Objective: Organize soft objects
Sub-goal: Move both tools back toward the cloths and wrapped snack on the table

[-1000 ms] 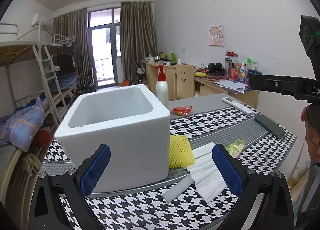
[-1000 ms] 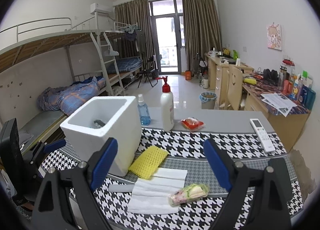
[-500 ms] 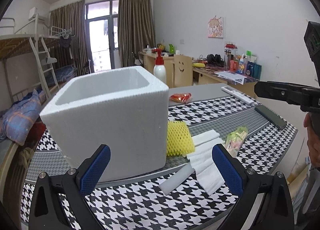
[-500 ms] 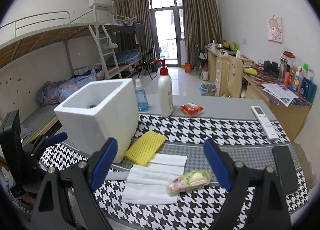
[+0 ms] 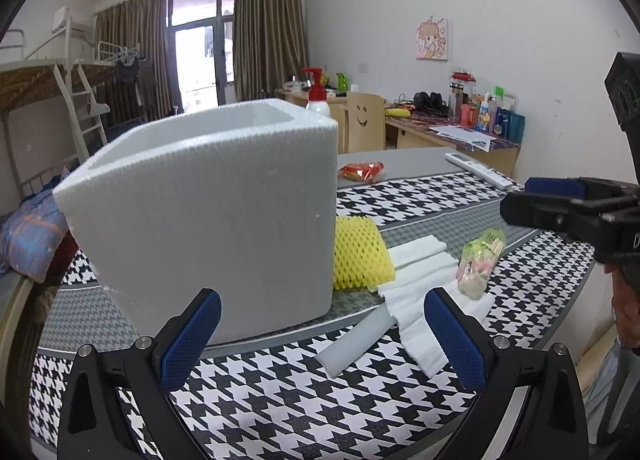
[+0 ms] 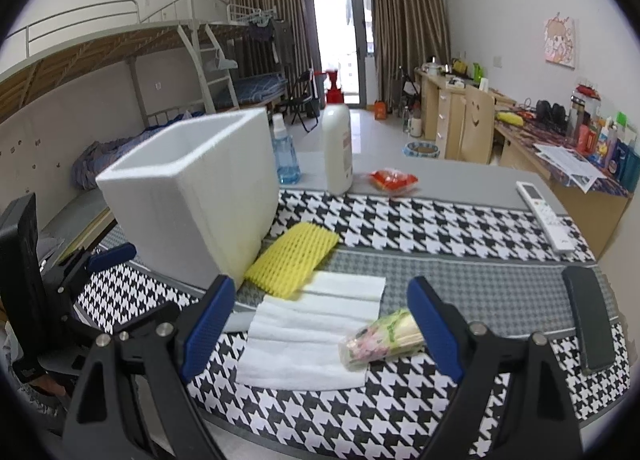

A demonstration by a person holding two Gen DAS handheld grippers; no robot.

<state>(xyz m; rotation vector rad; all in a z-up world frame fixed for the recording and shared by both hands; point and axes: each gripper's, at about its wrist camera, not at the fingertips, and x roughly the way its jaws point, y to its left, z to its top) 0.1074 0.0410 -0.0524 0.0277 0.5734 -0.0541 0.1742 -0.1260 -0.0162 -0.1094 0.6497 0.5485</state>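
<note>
1. White foam box (image 5: 208,215) sits big, just ahead of the left gripper (image 5: 322,334), fingers spread, empty.
2. White foam sheets (image 6: 312,336) lie between the right gripper (image 6: 320,324) fingers, spread wide.
3. Yellow foam net (image 6: 294,260) beyond, touching the box.
4. Wrapped packet (image 6: 380,340) beside the right finger.

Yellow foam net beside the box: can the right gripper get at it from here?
Probably yes. The right gripper is open and empty, and the yellow foam net lies uncovered just ahead. The white box touches only its left end; the white sheets lie low.
</note>
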